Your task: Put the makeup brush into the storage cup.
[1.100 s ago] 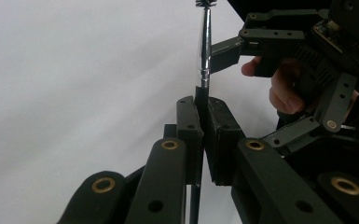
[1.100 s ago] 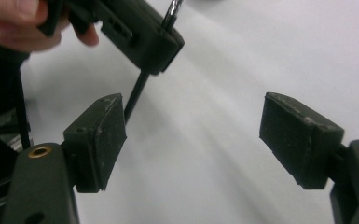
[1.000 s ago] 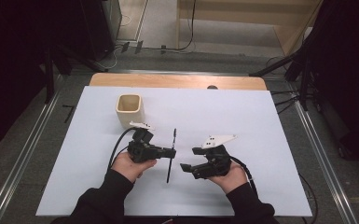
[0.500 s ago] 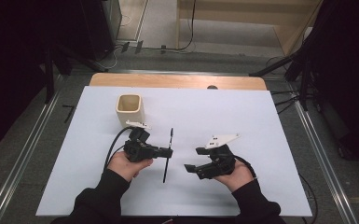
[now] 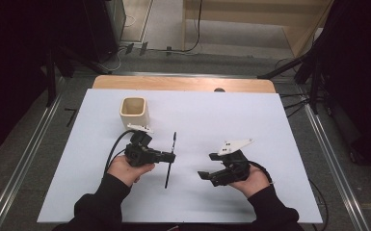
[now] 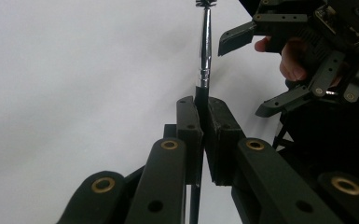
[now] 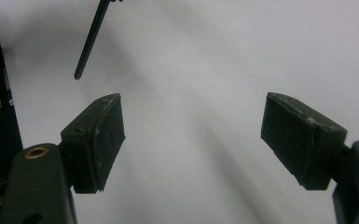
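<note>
Left gripper (image 5: 169, 156) grips a thin rod (image 5: 170, 159) — cup (image 5: 134, 112) behind.

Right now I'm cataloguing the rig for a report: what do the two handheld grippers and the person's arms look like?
Both grippers, left gripper and right gripper, are black with two flat-padded jaws, brass-coloured pivot rivets, a pale three-cornered top plate and a trailing black cable. The person wears black long sleeves.

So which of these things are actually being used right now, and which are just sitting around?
In use:
- thin black brush, clamped in the left gripper
- right gripper, jaws wide apart, holding nothing, beside the brush

Probably lying about:
- cream square cup, standing apart behind the left gripper
- white table sheet, merely the work surface
</note>
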Tool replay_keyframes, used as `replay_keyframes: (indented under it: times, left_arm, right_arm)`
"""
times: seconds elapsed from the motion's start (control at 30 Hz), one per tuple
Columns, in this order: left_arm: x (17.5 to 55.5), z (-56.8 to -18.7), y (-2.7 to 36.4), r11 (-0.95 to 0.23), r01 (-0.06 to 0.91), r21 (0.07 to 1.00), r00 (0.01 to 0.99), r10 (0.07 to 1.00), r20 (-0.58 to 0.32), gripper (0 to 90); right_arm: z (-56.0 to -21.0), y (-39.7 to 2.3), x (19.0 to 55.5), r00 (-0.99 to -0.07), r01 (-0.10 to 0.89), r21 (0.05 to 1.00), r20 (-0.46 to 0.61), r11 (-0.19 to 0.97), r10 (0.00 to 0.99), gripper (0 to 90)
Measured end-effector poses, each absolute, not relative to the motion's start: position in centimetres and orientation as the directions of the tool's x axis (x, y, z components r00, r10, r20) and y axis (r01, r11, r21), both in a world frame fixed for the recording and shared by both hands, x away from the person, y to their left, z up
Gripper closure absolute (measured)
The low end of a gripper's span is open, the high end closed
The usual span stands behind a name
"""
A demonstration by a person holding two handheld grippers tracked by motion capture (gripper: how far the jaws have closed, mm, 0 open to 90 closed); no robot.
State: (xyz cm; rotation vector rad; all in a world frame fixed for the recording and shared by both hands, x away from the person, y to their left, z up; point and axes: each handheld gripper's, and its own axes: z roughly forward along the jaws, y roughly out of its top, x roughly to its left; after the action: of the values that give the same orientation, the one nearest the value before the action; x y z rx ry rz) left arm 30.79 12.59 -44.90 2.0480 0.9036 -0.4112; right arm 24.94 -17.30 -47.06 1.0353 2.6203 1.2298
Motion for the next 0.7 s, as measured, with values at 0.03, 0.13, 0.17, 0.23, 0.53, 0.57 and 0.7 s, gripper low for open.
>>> replay_keyframes:
  times: [0.03,0.13,0.17,0.23,0.53,0.57,0.7]
  left_arm:
    - [30.8,-44.9,12.6,-0.393,0.724,0.566,0.689,0.451,-0.568,85.3]
    - [30.8,-44.7,12.7,-0.396,0.720,0.570,0.693,0.453,-0.561,85.3]
    - [30.8,-44.7,12.7,-0.395,0.720,0.571,0.693,0.453,-0.561,85.3]
    - [30.8,-44.7,12.8,-0.395,0.719,0.572,0.694,0.452,-0.560,85.3]
    - [30.9,-44.6,13.3,-0.388,0.724,0.570,0.688,0.457,-0.563,85.3]
    - [31.0,-44.6,13.3,-0.391,0.722,0.571,0.690,0.456,-0.562,85.3]
    - [31.1,-44.5,13.7,-0.387,0.725,0.570,0.687,0.459,-0.563,85.3]
  right_arm:
    - [-47.1,-17.5,24.9,-0.774,0.543,0.705,0.210,0.456,0.597,23.0]
    - [-47.0,-18.1,24.8,-0.775,0.539,0.707,0.203,0.458,0.599,23.0]
    - [-47.0,-18.3,24.8,-0.772,0.544,0.704,0.208,0.456,0.601,23.0]
    - [-47.0,-18.7,24.8,-0.774,0.540,0.704,0.200,0.461,0.601,23.0]
    - [-47.3,-20.0,24.4,-0.766,0.545,0.699,0.191,0.463,0.614,23.1]
    - [-47.3,-20.1,24.3,-0.761,0.551,0.696,0.193,0.461,0.619,23.1]
    - [-47.4,-20.6,24.2,-0.755,0.557,0.697,0.199,0.452,0.624,23.1]
